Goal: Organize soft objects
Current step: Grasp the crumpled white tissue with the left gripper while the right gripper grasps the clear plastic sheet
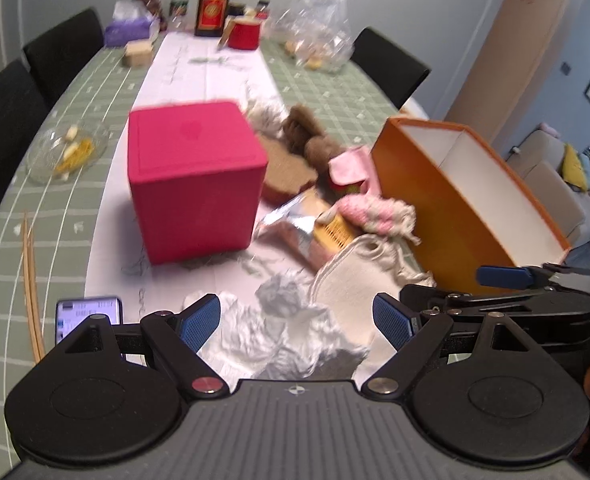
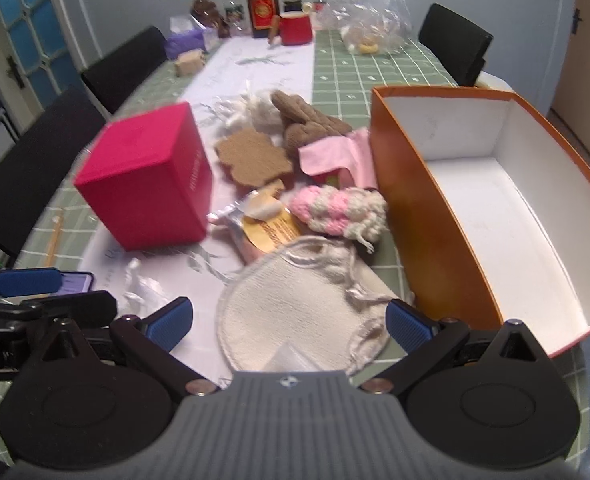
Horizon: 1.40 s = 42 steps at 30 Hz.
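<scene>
An open orange box (image 2: 411, 208) (image 1: 435, 200) with a white inside stands at the right. Beside it lie a cream cloth pouch (image 2: 295, 312) (image 1: 359, 276), a pink and white knitted piece (image 2: 339, 212) (image 1: 379, 212), a brown glove (image 2: 311, 124) (image 1: 307, 132), a pink cloth (image 2: 335, 152) (image 1: 351, 164), a brown flat pad (image 2: 255, 156) and white fluff (image 2: 255, 112). Crumpled white paper (image 1: 279, 328) lies between the fingers of my open left gripper (image 1: 295, 320). My open right gripper (image 2: 291, 320) hovers over the cream pouch, holding nothing.
A magenta cube box (image 1: 195, 180) (image 2: 151, 180) stands left of the pile. A foil snack packet (image 2: 263, 224), a phone (image 1: 87, 312), chopsticks (image 1: 31, 280), a glass bowl (image 1: 67, 152), a bottle (image 2: 263, 4), a red mug (image 2: 295, 28), a plastic bag (image 2: 375, 12) and black chairs (image 2: 123, 64) surround the table.
</scene>
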Each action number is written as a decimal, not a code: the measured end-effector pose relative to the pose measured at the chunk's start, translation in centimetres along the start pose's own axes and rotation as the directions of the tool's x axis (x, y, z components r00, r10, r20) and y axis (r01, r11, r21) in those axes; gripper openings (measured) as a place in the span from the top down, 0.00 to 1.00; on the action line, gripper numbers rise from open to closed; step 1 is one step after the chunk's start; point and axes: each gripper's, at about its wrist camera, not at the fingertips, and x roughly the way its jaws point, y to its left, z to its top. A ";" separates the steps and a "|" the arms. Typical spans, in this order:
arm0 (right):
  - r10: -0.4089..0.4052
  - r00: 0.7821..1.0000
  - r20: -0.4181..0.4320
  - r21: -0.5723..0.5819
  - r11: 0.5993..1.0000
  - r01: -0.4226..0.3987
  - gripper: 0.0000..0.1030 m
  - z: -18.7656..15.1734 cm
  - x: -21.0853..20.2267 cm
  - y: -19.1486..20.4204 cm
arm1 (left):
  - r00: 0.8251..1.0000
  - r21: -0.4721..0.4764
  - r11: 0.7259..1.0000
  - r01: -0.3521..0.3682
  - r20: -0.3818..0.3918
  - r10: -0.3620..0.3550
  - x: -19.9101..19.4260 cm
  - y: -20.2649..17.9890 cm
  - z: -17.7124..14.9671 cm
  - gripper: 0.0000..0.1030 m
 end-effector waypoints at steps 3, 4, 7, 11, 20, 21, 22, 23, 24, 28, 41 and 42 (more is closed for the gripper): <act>0.028 0.997 0.068 -0.011 1.000 -0.027 0.02 -0.3 -0.6 -0.4 | 1.000 0.068 0.998 -0.018 0.017 0.017 -0.1 -0.8 -0.4 0.02; 0.036 0.995 0.088 -0.022 0.999 -0.034 0.02 -0.4 -0.7 -0.5 | 0.999 0.091 0.995 -0.030 0.017 0.028 0.0 -1.0 -0.7 0.02; 0.058 0.991 0.117 -0.075 0.996 -0.049 0.02 -1.1 -0.7 -0.7 | 1.000 0.153 0.988 -0.030 0.002 0.030 0.5 -1.2 -1.6 0.06; 0.110 0.986 0.125 -0.123 0.988 -0.095 0.02 -2.3 -0.8 -1.1 | 1.000 0.218 0.976 -0.011 -0.021 0.016 1.1 -1.2 -2.9 0.10; 0.085 0.995 0.044 -0.122 0.989 -0.079 0.02 -4.1 0.6 -2.0 | 0.996 0.254 0.967 -0.024 -0.075 0.044 3.5 -0.8 -4.7 0.11; 0.078 0.996 0.030 -0.107 0.991 -0.075 0.02 -4.4 0.9 -2.2 | 0.996 0.251 0.967 -0.040 -0.066 0.058 3.6 -0.7 -4.8 0.11; 0.074 0.997 0.007 -0.085 0.994 -0.074 0.02 -4.8 1.2 -2.3 | 0.996 0.246 0.968 -0.053 -0.060 0.070 3.8 -0.5 -4.7 0.11; 0.079 0.997 -0.022 -0.065 0.995 -0.080 0.02 -5.1 1.6 -2.5 | 0.995 0.238 0.969 -0.065 -0.057 0.081 3.9 -0.3 -4.7 0.11; 0.086 0.995 -0.054 -0.043 0.995 -0.088 0.02 -5.5 2.0 -2.5 | 0.994 0.232 0.970 -0.070 -0.062 0.087 4.2 0.0 -4.5 0.11; 0.105 0.982 -0.159 0.039 0.994 -0.100 0.03 -7.0 3.5 -2.7 | 0.991 0.215 0.974 -0.068 -0.094 0.090 5.2 0.7 -4.4 0.14; 0.078 0.972 -0.222 0.121 0.991 -0.051 0.08 -7.4 5.1 -2.3 | 0.978 0.190 0.975 -0.112 -0.153 0.142 8.5 1.6 -4.5 0.18; 0.077 0.972 -0.220 0.112 0.992 -0.054 0.08 -7.4 5.2 -2.1 | 0.977 0.183 0.976 -0.118 -0.154 0.147 8.7 1.6 -4.5 0.18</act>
